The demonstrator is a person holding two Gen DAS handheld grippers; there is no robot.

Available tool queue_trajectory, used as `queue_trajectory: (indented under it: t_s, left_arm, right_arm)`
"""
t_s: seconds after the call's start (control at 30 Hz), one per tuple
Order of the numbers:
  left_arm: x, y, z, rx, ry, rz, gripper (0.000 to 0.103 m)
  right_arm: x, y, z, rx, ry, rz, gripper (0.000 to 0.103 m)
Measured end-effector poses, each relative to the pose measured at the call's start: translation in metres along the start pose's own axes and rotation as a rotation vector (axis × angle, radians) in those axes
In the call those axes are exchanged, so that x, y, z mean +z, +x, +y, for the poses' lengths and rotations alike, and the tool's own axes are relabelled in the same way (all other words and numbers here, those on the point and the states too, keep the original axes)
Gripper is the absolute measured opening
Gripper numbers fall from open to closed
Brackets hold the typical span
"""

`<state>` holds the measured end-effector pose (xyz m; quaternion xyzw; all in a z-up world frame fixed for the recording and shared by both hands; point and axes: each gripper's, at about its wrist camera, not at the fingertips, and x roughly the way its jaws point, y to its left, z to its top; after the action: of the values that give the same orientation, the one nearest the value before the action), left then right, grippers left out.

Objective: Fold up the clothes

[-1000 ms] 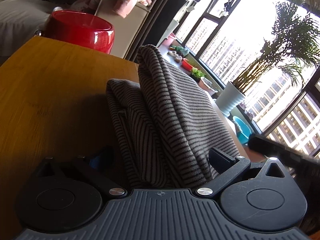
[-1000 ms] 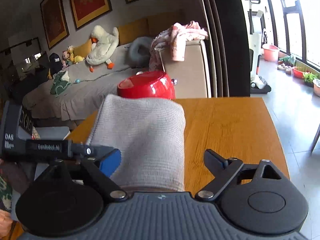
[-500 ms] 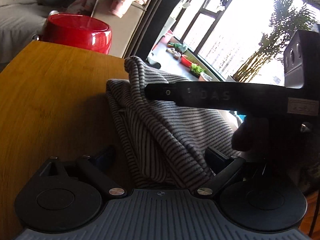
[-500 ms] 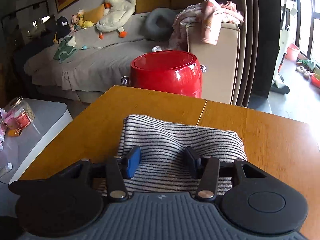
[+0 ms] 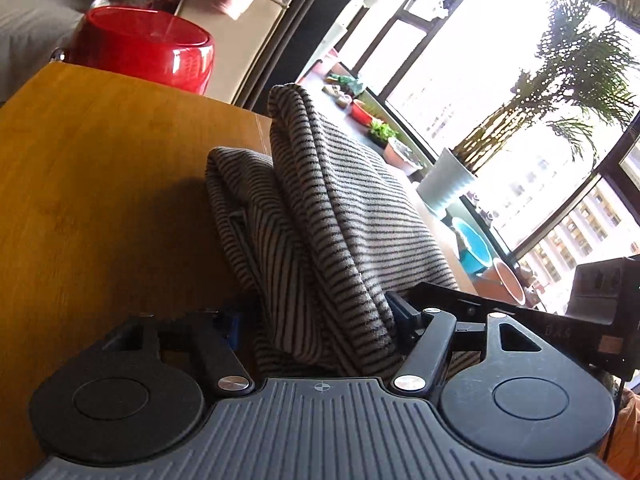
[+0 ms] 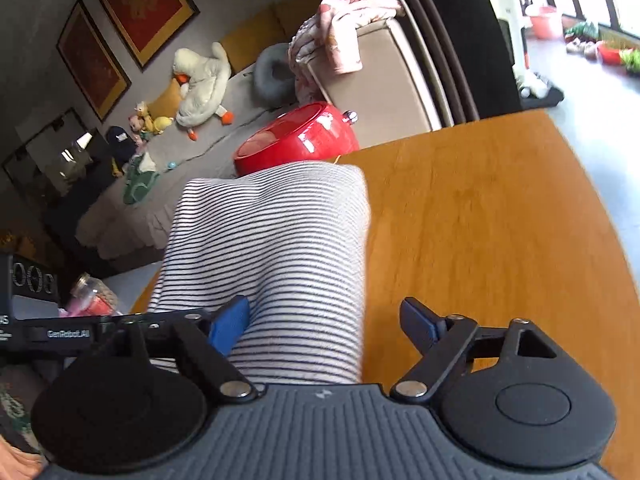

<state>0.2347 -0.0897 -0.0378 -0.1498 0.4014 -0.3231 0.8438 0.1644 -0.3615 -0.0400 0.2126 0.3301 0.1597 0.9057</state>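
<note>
- While the striped garment lies folded on the wooden table, the left gripper pinches its bunched edge.
- Spread wide, the right gripper straddles the garment's side, gripping nothing.

bare table right of striped garment; red pot blocks far edge, possibly just off table.

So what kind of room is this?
Most likely a home living room: a grey sofa with a white plush goose, gold-framed red pictures on the wall, and a wooden table.
</note>
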Motion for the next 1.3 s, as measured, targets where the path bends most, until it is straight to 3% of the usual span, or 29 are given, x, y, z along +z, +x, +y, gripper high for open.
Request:
queue_trajectory:
  t_s: [0.1, 0.17, 0.2, 0.3, 0.37, 0.47, 0.6, 0.7, 0.77, 0.83, 0.93, 1.0, 1.1, 1.23, 1.3]
  left_arm:
    - [0.012, 0.002, 0.011, 0.034, -0.023, -0.022, 0.068]
    - [0.019, -0.005, 0.018, 0.075, -0.040, -0.051, 0.067]
    - [0.022, -0.014, 0.016, 0.099, -0.027, -0.080, 0.062]
    - [0.031, -0.041, -0.001, 0.153, 0.045, -0.194, 0.061]
    - [0.041, -0.045, -0.017, 0.136, 0.086, -0.237, 0.061]
    - [0.058, -0.019, -0.030, 0.067, 0.095, -0.196, 0.062]
    - [0.067, 0.025, -0.008, 0.057, 0.026, -0.122, 0.053]
    - [0.071, 0.030, 0.008, 0.016, -0.008, -0.119, 0.045]
    - [0.074, 0.032, 0.017, -0.011, -0.034, -0.116, 0.039]
    - [0.076, 0.031, 0.027, -0.028, -0.059, -0.116, 0.029]
    - [0.075, 0.024, 0.027, -0.025, -0.048, -0.130, 0.018]
    - [0.075, 0.019, 0.026, -0.022, -0.040, -0.139, 0.017]
    - [0.073, 0.012, 0.026, -0.019, -0.028, -0.153, 0.018]
    - [0.072, 0.003, 0.025, -0.014, -0.013, -0.172, 0.045]
    - [0.069, -0.005, 0.024, 0.000, -0.008, -0.183, 0.047]
  right_arm:
    - [0.012, 0.025, 0.025, -0.097, -0.095, -0.019, 0.068]
    - [0.022, 0.042, 0.033, -0.107, -0.121, -0.011, 0.068]
    - [0.026, 0.050, 0.037, -0.109, -0.130, -0.006, 0.068]
    - [0.028, 0.065, 0.049, -0.139, -0.189, -0.016, 0.068]
    - [0.027, 0.070, 0.054, -0.157, -0.207, -0.027, 0.069]
    - [0.025, 0.071, 0.056, -0.172, -0.204, -0.040, 0.069]
    - [0.021, 0.056, 0.058, -0.199, -0.246, -0.069, 0.072]
    - [0.015, 0.032, 0.073, -0.220, -0.379, -0.154, 0.074]
    - [0.015, 0.022, 0.086, -0.173, -0.452, -0.186, 0.073]
    - [0.019, 0.022, 0.100, -0.092, -0.476, -0.165, 0.071]
    - [0.016, 0.057, 0.114, -0.101, -0.529, -0.047, 0.070]
    - [0.009, 0.078, 0.116, -0.141, -0.578, 0.005, 0.074]
    - [0.004, 0.076, 0.123, -0.157, -0.619, -0.013, 0.074]
    - [0.014, 0.043, 0.119, -0.160, -0.578, -0.102, 0.074]
    - [0.017, 0.031, 0.108, -0.204, -0.513, -0.158, 0.079]
